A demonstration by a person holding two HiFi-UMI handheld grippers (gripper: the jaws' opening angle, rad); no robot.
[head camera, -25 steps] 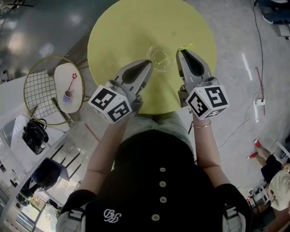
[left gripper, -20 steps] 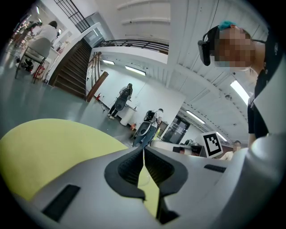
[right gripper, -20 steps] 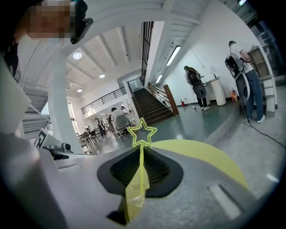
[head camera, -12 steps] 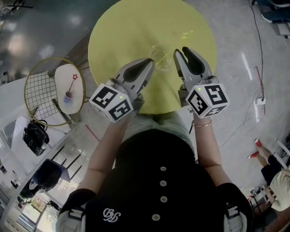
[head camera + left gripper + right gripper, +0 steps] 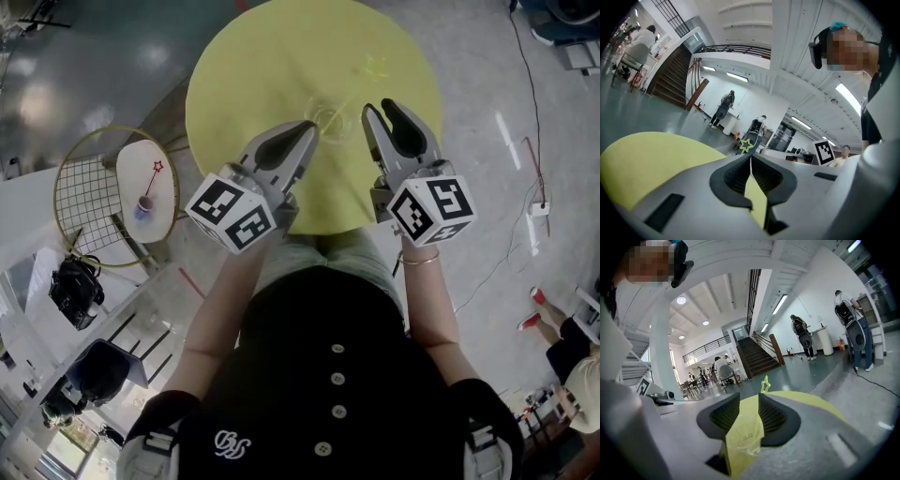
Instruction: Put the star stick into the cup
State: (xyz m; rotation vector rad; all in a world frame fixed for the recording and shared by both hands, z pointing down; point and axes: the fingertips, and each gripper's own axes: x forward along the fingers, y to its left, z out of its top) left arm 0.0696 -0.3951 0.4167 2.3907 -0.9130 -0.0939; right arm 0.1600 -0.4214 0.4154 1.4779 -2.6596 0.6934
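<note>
— Jaw status?

— Left gripper [image 5: 307,128]: clenched on itself, nothing held. Right gripper [image 5: 380,108]: jaws opening, pads clear of the clear cup [image 5: 328,119] that shows between them.

— Location of the star stick?

— Star stick [image 5: 375,67]: its green star head shows over the yellow table [image 5: 272,56], just beyond the cup (shaft too thin to trace down to the rim).

Head view steeply down; gripper views low over shared table [image 5: 272,66]

The cup [image 5: 328,119] stands on the table [image 5: 262,75], star stick [image 5: 375,67] in it
</note>
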